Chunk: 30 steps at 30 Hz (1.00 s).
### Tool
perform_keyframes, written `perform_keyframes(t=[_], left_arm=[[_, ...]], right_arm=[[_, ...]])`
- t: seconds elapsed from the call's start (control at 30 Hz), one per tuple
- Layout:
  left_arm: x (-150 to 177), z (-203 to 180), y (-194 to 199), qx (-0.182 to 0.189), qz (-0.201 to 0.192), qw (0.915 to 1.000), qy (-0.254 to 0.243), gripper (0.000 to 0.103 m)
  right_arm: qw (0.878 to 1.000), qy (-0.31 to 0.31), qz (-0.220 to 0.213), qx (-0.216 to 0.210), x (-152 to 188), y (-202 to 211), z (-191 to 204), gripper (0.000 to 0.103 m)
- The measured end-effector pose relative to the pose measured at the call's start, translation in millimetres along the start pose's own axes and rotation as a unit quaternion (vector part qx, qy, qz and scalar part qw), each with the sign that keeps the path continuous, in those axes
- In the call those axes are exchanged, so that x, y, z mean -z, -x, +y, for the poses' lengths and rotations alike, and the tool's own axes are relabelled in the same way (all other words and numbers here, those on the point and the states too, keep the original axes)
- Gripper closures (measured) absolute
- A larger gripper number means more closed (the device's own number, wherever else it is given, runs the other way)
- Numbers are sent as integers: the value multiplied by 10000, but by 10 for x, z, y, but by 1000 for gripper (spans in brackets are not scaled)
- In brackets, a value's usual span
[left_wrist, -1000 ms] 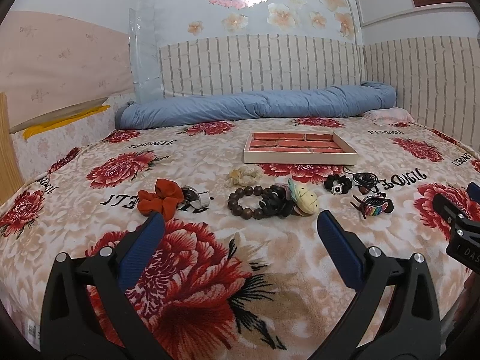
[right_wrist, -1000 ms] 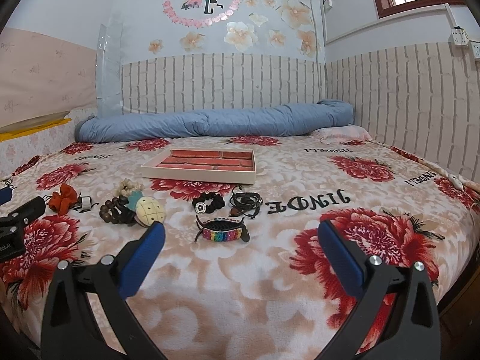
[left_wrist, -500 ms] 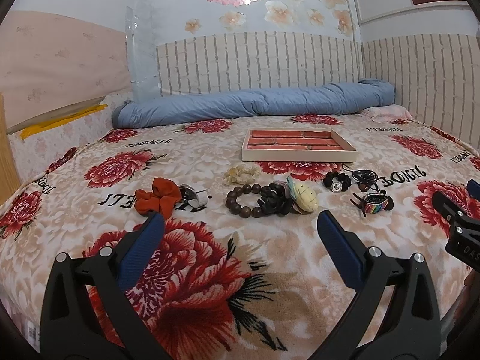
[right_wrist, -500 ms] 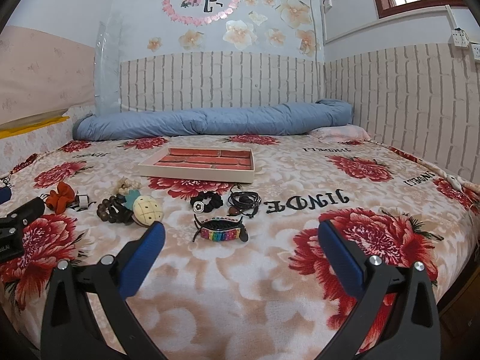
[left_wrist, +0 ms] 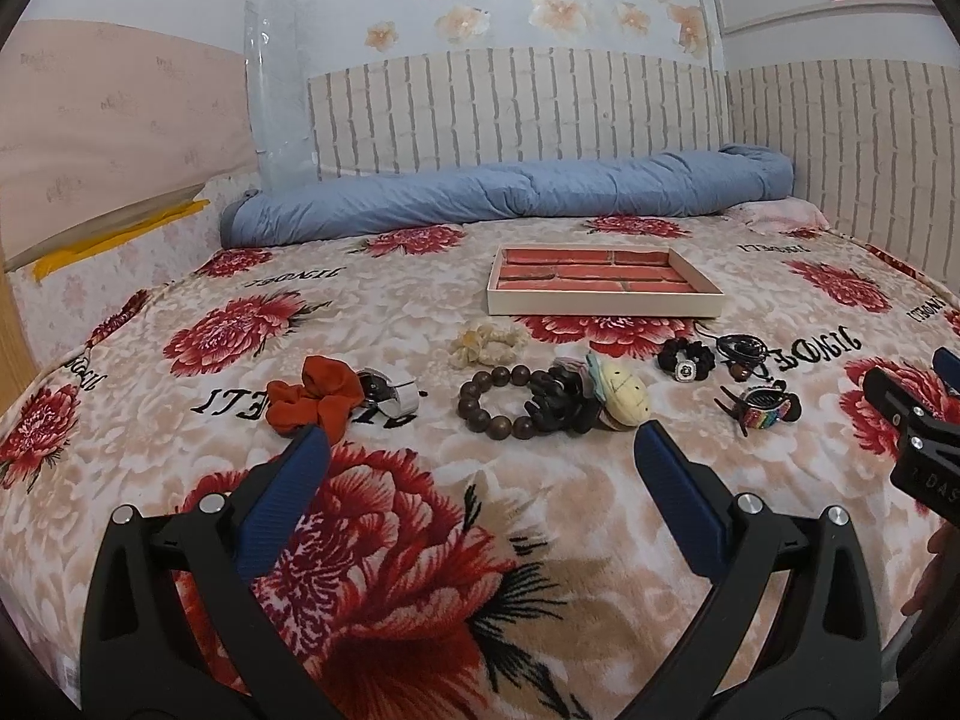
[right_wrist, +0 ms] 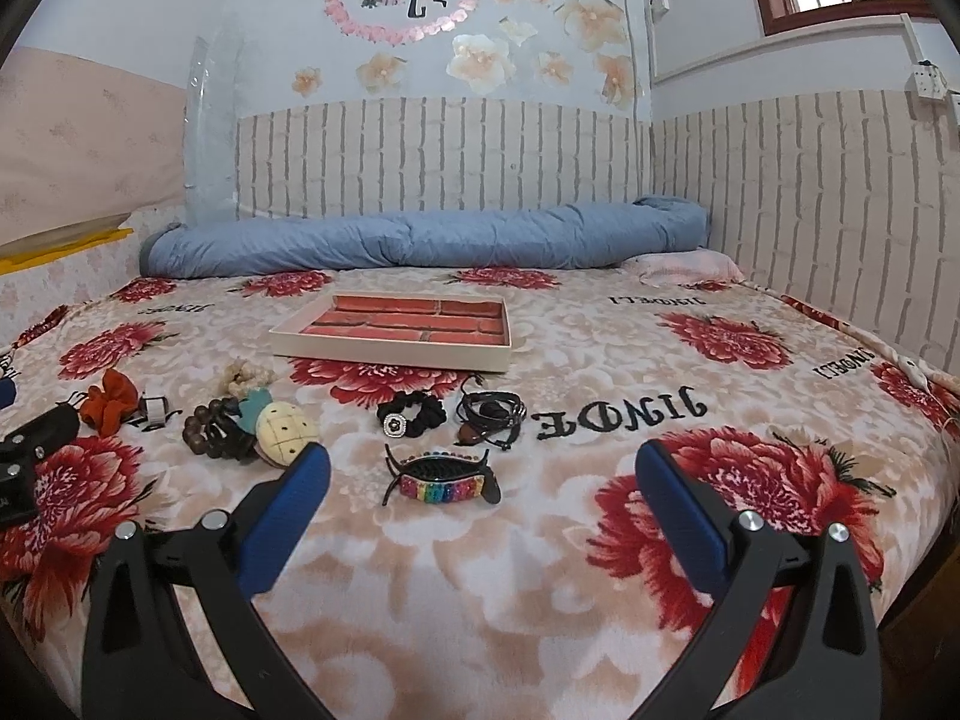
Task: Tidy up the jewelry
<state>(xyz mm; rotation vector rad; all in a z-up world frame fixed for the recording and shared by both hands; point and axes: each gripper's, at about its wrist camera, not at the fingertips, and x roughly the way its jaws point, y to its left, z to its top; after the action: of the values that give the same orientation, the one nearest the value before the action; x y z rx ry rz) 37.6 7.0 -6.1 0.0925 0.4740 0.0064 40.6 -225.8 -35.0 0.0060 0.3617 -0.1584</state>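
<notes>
A cream tray with a red brick-pattern lining (left_wrist: 605,302) (right_wrist: 390,349) lies on the floral bedspread. In front of it sits a row of accessories: an orange scrunchie (left_wrist: 315,397) (right_wrist: 109,402), a silver ring-like piece (left_wrist: 389,391), a dark bead bracelet (left_wrist: 489,402), a black claw clip (left_wrist: 561,405), a cream pineapple clip (left_wrist: 624,395) (right_wrist: 285,432), a cream scrunchie (left_wrist: 486,342), a black hair tie with a charm (right_wrist: 411,414), a black cord necklace (right_wrist: 492,414) and a rainbow clip (right_wrist: 444,480). My left gripper (left_wrist: 480,456) hovers open short of the bracelet. My right gripper (right_wrist: 483,465) stands open just before the rainbow clip.
A rolled blue quilt (left_wrist: 510,198) lies along the brick-pattern wall behind the tray. A pink pillow (right_wrist: 684,267) sits at the far right. The bed's right edge (right_wrist: 936,516) drops off beside my right gripper. A wooden post stands at the far left.
Both grippers have crept slightly forward and lower toward the row of accessories. Nothing on the bed has moved.
</notes>
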Motion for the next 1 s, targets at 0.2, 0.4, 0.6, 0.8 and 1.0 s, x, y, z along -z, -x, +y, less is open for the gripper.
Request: perform_keyframes(t=[0.2,0.4,0.6,0.8,1.0], left_arm=[[-59,-24,-177,119,244,9996,-36,5],[-97,-1,-385,272,437,9987,13,5],[-129,27,-665,321,653,9973,-10,5],[-147,33,-981,442,951,9945,-13,5],[-156,-8,-1226,573,1101,9923,-52,5]], right_arm=[[9995,130,278,64,-34,-171,28,4],[9995,-8,311,-24,-91,-311,-17,4],[9972,141,731,3,-62,-576,46,4],[9942,79,1067,-77,-29,-838,78,4],[9902,143,1391,-58,10,-1103,136,4]])
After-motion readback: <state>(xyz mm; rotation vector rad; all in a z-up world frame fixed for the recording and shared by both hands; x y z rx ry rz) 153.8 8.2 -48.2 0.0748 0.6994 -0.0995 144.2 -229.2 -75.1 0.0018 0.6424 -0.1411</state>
